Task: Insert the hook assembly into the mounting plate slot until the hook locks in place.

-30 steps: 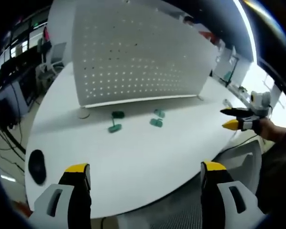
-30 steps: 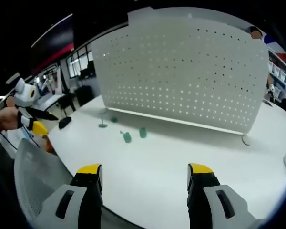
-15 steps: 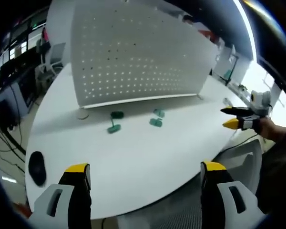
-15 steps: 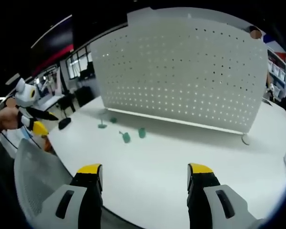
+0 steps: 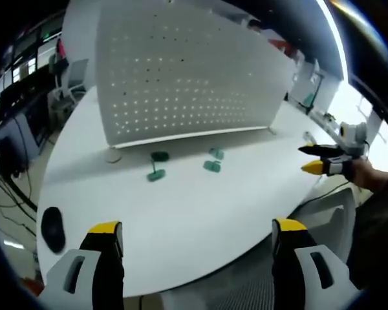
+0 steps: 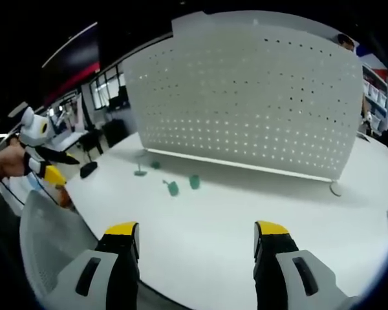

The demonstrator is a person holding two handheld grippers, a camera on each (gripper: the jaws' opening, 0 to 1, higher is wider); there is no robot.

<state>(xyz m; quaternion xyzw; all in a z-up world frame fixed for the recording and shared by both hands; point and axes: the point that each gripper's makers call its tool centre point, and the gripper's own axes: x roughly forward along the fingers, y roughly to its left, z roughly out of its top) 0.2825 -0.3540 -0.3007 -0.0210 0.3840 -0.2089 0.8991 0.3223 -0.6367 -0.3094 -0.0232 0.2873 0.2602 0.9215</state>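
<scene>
In the left gripper view, the left gripper [image 5: 197,236] hangs over the near edge of the white tabletop [image 5: 181,206] with its yellow-tipped jaws spread wide and nothing between them; the mounting plate [image 5: 181,71], a tall white perforated panel with rows of small round holes, stands upright across the far half of the tabletop on small feet; four small green hook pieces lie on the tabletop just in front of its lower edge: one dark green piece [image 5: 159,155] nearest the plate, a lighter one with a thin stem [image 5: 156,174] just below it, and a pair to the right, one [image 5: 216,153] closer to the plate and one [image 5: 212,166] closer to the camera; a black mouse [image 5: 52,225] sits near the tabletop's left edge; the right gripper [image 5: 315,159] comes in from the right, held by a hand [image 5: 365,173] beyond the tabletop's edge, well apart from the hooks, its jaws parted and empty.

In the right gripper view, the right gripper [image 6: 197,236] is likewise wide open and empty above the near edge of the tabletop [image 6: 246,219]; the mounting plate [image 6: 252,97] stands upright ahead; the green hook pieces [image 6: 173,188] [image 6: 194,182] [image 6: 140,171] [image 6: 155,164] lie in front of its left end; a grey mesh chair back [image 6: 48,245] shows at lower left; the left gripper [image 6: 48,163] is at the far left, off the tabletop.
</scene>
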